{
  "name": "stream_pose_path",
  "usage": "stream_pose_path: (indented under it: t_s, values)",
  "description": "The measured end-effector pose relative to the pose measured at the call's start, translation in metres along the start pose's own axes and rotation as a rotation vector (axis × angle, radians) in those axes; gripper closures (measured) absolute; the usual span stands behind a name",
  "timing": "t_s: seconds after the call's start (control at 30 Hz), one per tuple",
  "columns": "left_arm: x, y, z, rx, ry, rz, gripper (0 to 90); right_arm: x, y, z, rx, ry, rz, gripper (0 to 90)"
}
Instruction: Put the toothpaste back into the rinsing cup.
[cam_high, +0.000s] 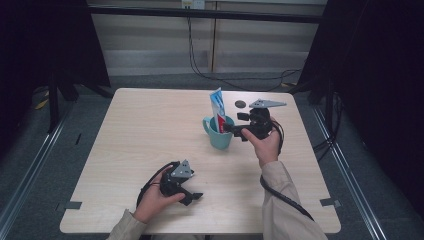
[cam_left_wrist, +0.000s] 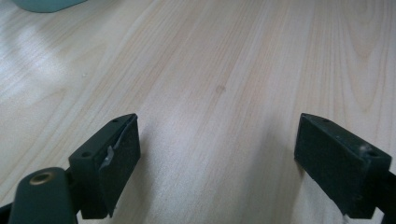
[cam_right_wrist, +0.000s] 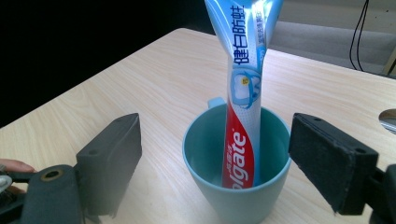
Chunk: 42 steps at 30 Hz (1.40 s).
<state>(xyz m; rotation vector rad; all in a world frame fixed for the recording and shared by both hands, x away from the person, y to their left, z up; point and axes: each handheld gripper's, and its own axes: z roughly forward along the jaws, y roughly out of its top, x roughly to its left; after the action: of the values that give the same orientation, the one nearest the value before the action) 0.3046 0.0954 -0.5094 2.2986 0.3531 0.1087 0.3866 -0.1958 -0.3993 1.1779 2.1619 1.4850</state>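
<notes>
A teal mug (cam_high: 219, 135) stands right of the table's middle with a blue, white and red toothpaste tube (cam_high: 217, 106) upright inside it. My right gripper (cam_high: 231, 128) is level just right of the mug, pointing at it, jaws open. In the right gripper view the mug (cam_right_wrist: 243, 205) and the tube (cam_right_wrist: 243, 84) sit between and just beyond the spread jaws of that gripper (cam_right_wrist: 215, 149), and neither pad presses on them. My left gripper (cam_high: 194, 197) rests near the table's front edge, open and empty. Its view (cam_left_wrist: 217, 140) shows bare wood between the jaws and the mug's base (cam_left_wrist: 46, 3) at top left.
A small dark round disc (cam_high: 240, 104) lies on the table behind the mug. Bare light wood (cam_high: 150, 130) stretches left of the mug. Black curtains stand on both sides, and cables (cam_high: 220, 77) trail over the floor behind the table.
</notes>
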Motion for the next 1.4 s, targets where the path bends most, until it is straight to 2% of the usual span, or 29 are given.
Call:
stream_pose_path:
  t_s: [0.67, 1.0, 1.17, 1.33, 1.4]
  values:
    - [0.000, 0.000, 0.000, -0.001, -0.002, -0.005, 14.1, 0.002, -0.016, -0.014, 0.016, 0.035, -0.001, 17.2]
    - [0.000, 0.000, 0.000, 0.005, -0.001, 0.004, 14.1, 0.005, -0.022, -0.023, 0.005, 0.057, -0.007, 17.2]
    - [0.000, 0.000, 0.000, 0.002, -0.002, 0.000, 14.1, 0.007, -0.030, -0.027, 0.032, 0.069, -0.020, 17.2]
    - [0.000, 0.000, 0.000, 0.003, -0.002, 0.001, 14.1, 0.004, -0.036, -0.032, 0.039, 0.068, -0.014, 17.2]
    - [0.000, 0.000, 0.000, 0.006, -0.001, 0.001, 14.1, 0.003, -0.039, -0.034, 0.035, 0.083, -0.014, 17.2]
